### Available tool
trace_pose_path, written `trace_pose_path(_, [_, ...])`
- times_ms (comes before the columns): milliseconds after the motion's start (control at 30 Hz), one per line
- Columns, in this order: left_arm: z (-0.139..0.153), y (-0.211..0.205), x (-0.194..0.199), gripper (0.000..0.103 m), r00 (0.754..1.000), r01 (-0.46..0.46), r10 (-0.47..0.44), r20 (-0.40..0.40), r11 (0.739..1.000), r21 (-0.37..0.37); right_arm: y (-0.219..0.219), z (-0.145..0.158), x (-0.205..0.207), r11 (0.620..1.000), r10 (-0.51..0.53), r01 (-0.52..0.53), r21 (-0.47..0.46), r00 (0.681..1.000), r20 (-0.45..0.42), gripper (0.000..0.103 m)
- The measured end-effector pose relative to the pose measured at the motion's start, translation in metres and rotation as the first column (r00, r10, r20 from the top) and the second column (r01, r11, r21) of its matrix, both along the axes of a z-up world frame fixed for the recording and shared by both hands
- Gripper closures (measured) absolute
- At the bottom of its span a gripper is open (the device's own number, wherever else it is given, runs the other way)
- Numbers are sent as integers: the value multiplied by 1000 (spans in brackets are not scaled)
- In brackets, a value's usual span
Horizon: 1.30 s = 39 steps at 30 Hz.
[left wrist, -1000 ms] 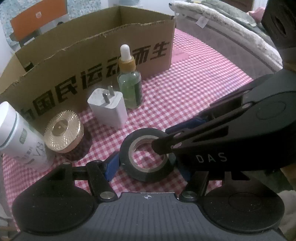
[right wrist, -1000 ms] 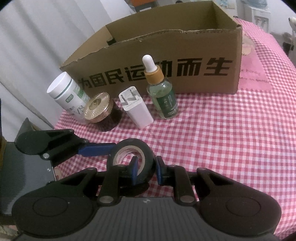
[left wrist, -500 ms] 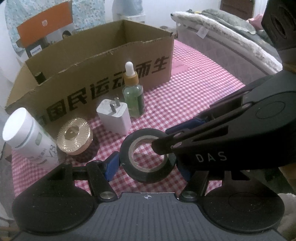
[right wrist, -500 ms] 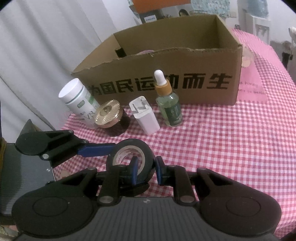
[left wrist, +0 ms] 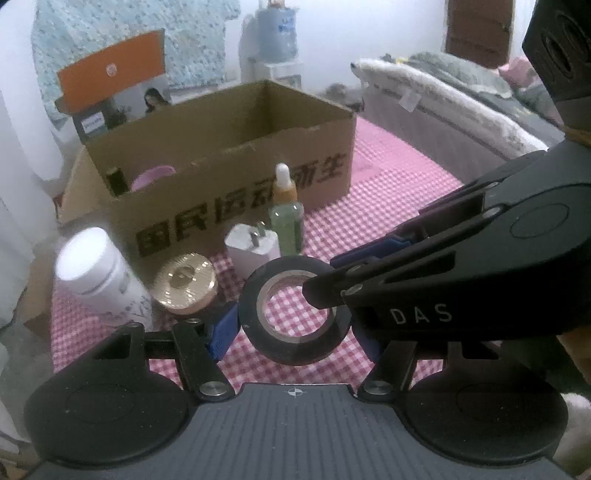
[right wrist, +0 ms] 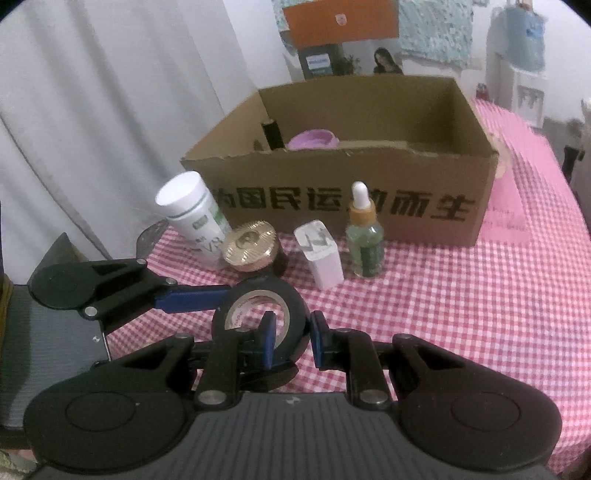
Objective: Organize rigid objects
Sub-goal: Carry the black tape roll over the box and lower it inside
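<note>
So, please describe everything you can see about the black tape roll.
The black tape roll is a glossy ring with a pale inner core bearing small print. It is held above the checked cloth. The left gripper clamps its outer sides; the right gripper pinches its wall, one finger inside the hole.

Pink-and-white checked tablecloth [right wrist: 461, 302] as landmark. Behind its far edge: orange rectangular box [right wrist: 340, 20] on a dark printed carton [right wrist: 319, 64], both upright. Right of those, white water dispenser [right wrist: 524, 88] with pale blue bottle on top. White curtain [right wrist: 92, 110] hangs left of the cloth. Grey bed with fluffy white blanket [left wrist: 454, 107] beside the cloth's right edge; brown wooden door [left wrist: 478, 31] beyond it.
</note>
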<state>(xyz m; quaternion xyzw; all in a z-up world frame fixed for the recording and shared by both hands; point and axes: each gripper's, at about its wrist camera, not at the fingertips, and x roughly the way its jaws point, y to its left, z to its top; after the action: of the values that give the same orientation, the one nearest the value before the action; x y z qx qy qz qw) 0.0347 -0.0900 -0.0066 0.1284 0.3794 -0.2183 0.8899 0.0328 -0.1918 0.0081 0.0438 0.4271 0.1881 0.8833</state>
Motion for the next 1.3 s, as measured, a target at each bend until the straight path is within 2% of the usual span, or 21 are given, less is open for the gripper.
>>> trace_pose_path(400, [34,18,-9,37,991,-44,47,122,999,-28,23,39,-8,998,54,-49,-40,991,125,82])
trace_pose_path(700, [63,28,6,37,974,-74,81,210,997,-38,33,70,8,994,103,-94,-53,972,212,82])
trace_pose_path(933, [87,33,47,37,966,-75,81,244,997,-34,36,96,49,990,137,-125,-61,956,260,81])
trace_pose_path(1100, [98,36,90,37,975,-77,81,208,997,-30,36,105,91,989,147,-139,-46,958,246,81])
trace_pose_path(1300, [96,29,135,37,984,-81,75,164,996,26,36,102,145,987,163,-157,-43,966,202,81])
